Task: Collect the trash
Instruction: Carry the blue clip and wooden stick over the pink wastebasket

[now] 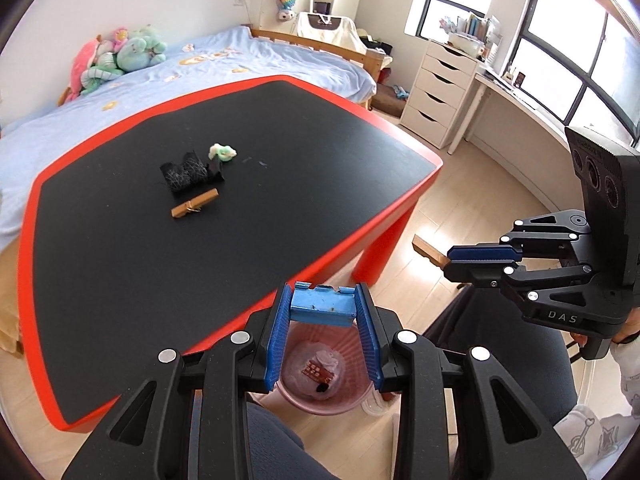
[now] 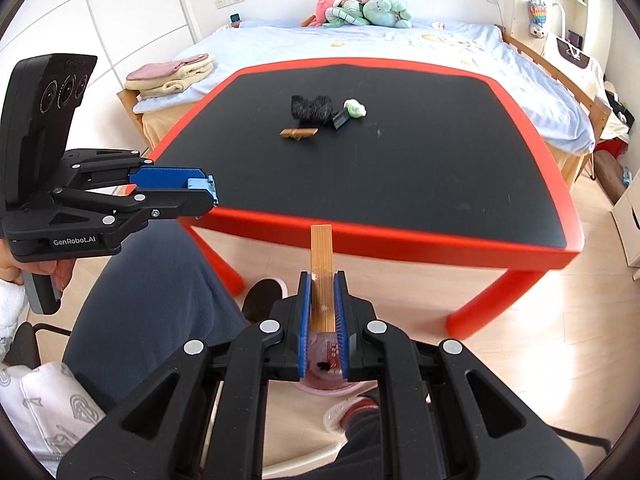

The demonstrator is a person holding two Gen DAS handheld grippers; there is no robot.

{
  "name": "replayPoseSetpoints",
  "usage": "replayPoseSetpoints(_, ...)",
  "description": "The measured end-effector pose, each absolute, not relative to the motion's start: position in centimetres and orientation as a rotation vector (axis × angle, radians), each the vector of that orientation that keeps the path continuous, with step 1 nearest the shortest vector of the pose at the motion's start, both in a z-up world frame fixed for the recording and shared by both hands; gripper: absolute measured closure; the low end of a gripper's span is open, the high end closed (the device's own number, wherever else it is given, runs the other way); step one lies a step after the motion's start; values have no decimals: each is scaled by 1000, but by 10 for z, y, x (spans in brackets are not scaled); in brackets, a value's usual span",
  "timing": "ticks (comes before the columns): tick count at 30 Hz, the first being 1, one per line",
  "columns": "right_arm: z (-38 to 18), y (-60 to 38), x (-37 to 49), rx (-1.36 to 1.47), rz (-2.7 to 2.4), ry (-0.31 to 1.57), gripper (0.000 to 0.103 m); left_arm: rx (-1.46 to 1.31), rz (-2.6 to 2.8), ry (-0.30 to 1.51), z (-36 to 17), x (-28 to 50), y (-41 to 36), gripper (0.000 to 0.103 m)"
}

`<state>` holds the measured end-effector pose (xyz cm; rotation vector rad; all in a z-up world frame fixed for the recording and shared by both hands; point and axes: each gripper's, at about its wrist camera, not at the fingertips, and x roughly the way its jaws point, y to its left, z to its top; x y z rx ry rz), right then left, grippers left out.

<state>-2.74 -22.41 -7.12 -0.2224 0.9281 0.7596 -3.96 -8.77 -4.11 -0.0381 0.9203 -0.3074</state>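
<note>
My left gripper (image 1: 324,292) is shut on a light blue plastic piece (image 1: 322,310), held directly above a pink trash basket (image 1: 292,392) on the floor. My right gripper (image 2: 323,278) is shut on a flat wooden strip (image 2: 321,248) that sticks out forward, also over the basket (image 2: 326,390). Each gripper shows in the other's view: the right gripper (image 1: 448,262) with the strip (image 1: 426,249), and the left gripper (image 2: 210,194) with the blue piece (image 2: 202,185). On the table lie a black crumpled wad (image 1: 185,174), a green-white wad (image 1: 222,153) and a wooden clothespin (image 1: 195,208).
The black-topped table with a red rim (image 2: 400,236) stands just ahead of the basket, its red legs (image 2: 488,304) close by. The person's grey-clad knees (image 2: 152,280) and a chair flank the basket. A bed (image 2: 360,44) lies behind the table, white drawers (image 1: 440,92) to the right.
</note>
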Motion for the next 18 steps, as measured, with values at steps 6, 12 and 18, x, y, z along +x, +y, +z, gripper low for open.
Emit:
replayPoseSetpoints(6, -71, -227, -37, -211, 770, 931, 92, -37, -329, 937, -47, -48, -97, 71)
replayPoseSetpoints(12, -70, -227, -38, -206, 777, 929, 92, -37, -332, 940, -47, -50, -100, 71)
replayPoseSetpoints(18, -71, -227, -37, -200, 781, 933, 92, -34, -340, 943, -49, -51, -104, 71)
